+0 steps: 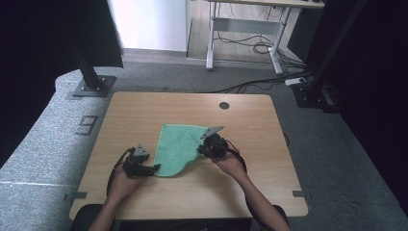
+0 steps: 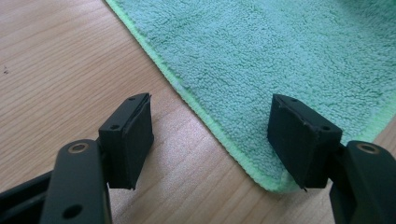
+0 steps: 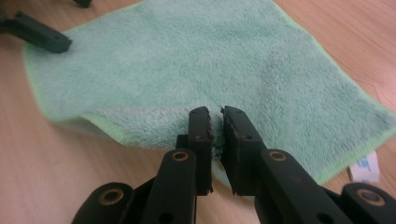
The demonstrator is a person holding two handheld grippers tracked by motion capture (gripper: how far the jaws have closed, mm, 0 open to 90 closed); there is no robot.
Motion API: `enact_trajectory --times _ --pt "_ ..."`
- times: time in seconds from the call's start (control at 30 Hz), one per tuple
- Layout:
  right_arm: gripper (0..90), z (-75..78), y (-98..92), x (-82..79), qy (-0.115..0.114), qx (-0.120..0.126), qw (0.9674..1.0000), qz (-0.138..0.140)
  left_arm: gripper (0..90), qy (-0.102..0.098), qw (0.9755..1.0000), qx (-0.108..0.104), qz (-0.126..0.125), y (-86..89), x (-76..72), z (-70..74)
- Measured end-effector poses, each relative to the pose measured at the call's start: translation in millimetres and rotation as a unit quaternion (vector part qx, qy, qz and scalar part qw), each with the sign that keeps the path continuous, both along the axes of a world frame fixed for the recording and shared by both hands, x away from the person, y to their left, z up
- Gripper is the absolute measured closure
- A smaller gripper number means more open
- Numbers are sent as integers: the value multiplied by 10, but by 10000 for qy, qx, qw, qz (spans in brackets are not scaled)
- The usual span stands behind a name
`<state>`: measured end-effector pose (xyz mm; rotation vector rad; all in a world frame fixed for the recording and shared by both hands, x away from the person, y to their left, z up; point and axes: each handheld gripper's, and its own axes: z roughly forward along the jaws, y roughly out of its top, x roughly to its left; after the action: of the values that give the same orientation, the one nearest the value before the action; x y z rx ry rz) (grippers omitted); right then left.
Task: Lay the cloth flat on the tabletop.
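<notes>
The right gripper (image 3: 216, 116) pinches the green cloth (image 3: 187, 65) edge to fold it; the left gripper (image 2: 210, 135) stands wide open astride the near corner, holding nothing

Light wooden table (image 1: 144, 110) with rounded corners, standing on grey carpet (image 1: 43, 139). Near the middle, a green cloth (image 1: 175, 147) spread flat, its 4 o'clock corner lifted off the wood. Toward 12 o'clock, close to the far edge, a round dark cable hole (image 1: 224, 105).
</notes>
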<state>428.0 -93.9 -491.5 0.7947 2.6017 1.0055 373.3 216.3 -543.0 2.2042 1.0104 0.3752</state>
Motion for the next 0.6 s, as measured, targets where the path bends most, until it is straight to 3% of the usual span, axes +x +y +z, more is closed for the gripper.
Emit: enact_trajectory --times 0.37,0.5,0.6 --pt "660 -273 322 343 131 -78 9997 -173 312 -6 10000 -6 -2 -1 0 -2" --pt "589 -147 274 340 -12 -9 9997 -244 311 -12 10000 -8 -3 -2 0 -3" --pt "600 -5 202 293 -23 131 9996 -254 311 -23 10000 -14 8 -8 0 -6"
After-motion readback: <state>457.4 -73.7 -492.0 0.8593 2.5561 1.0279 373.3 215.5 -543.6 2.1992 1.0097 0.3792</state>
